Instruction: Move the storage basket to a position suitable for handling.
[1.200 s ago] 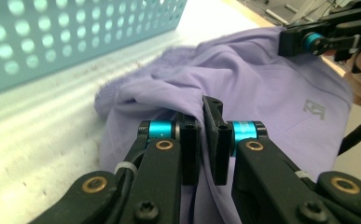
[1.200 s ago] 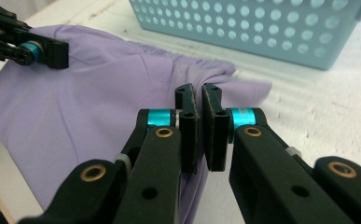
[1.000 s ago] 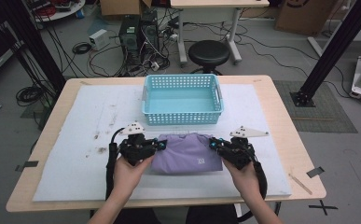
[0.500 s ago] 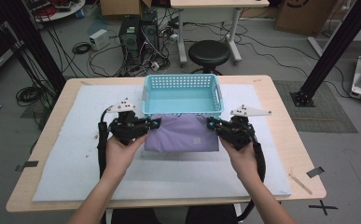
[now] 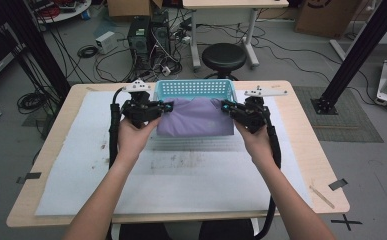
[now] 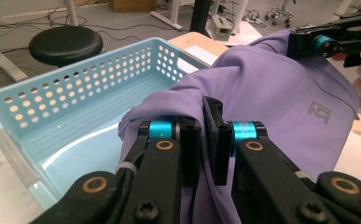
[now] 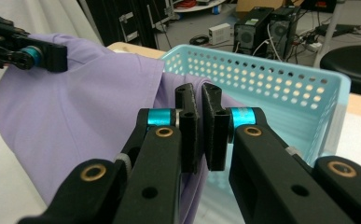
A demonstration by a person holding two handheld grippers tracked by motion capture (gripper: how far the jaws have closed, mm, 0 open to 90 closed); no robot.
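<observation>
Your left gripper (image 5: 167, 106) has its jaws pinching the left edge of the purple garment (image 5: 197, 119); in the left gripper view cloth is bunched between the pads. Your right gripper (image 5: 225, 106) has jaws clamped on the garment's right edge, fabric caught between them in the right gripper view. The garment hangs stretched between both grippers, lifted off the worktop (image 5: 181, 175), its upper part over the near rim of the light blue basket (image 5: 193, 88), lower edge draping in front of it. A grey logo (image 6: 319, 111) shows on the cloth. Basket sits at the worktop's far side.
</observation>
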